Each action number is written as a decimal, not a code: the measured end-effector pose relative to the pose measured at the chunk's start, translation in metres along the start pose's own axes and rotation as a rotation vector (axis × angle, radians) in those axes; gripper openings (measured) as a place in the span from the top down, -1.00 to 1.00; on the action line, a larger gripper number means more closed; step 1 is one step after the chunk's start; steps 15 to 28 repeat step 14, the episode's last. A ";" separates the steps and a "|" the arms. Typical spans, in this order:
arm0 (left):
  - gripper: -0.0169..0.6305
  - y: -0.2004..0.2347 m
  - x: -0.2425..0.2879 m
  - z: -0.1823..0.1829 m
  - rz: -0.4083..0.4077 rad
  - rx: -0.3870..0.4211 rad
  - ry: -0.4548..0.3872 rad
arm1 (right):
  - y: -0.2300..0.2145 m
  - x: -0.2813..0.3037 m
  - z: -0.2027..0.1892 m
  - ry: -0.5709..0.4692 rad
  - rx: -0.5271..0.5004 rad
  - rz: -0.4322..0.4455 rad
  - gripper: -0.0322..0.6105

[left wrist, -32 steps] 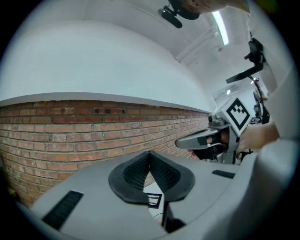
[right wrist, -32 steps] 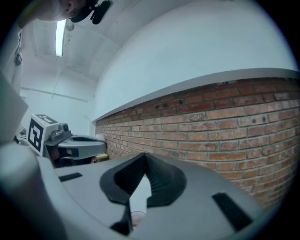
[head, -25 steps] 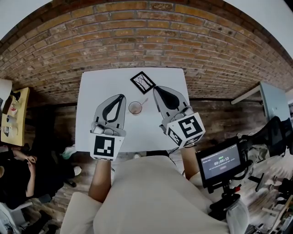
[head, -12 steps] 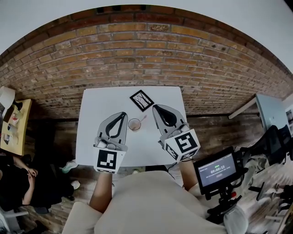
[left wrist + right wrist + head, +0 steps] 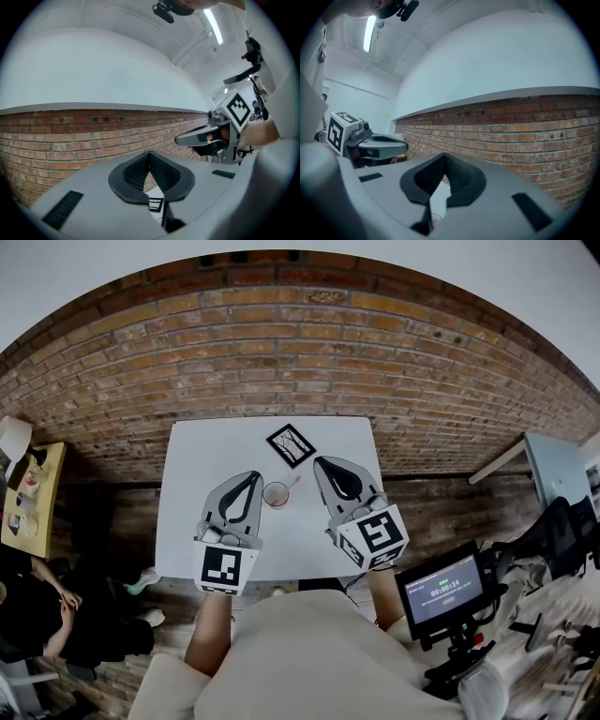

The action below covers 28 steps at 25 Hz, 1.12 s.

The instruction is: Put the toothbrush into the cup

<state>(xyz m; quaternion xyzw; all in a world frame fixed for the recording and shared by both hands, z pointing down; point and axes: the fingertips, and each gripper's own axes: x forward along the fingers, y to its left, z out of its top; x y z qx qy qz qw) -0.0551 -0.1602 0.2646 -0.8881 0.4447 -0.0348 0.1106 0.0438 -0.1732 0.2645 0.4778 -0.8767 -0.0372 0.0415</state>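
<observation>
One white desk (image 5: 197, 456) carries one cup (image 5: 276, 494), one toothbrush (image 5: 292, 485) and one black-and-white marker card (image 5: 291, 444); the toothbrush is already in the cup, its handle leaning out toward the card. Two claws hang over the near half of the desk, one on each side of the cup and not touching it. The left claw (image 5: 150, 154) has its tips pressed together on nothing, and the right claw (image 5: 444, 157) is the same, tips together and empty.
</observation>
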 end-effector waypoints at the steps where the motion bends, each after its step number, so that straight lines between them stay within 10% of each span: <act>1: 0.93 0.000 0.000 -0.001 0.001 -0.001 0.001 | 0.000 0.000 -0.001 0.002 0.001 0.002 0.89; 28: 0.93 0.002 0.001 -0.004 -0.002 -0.011 0.011 | 0.002 0.004 -0.005 0.025 -0.006 0.013 0.89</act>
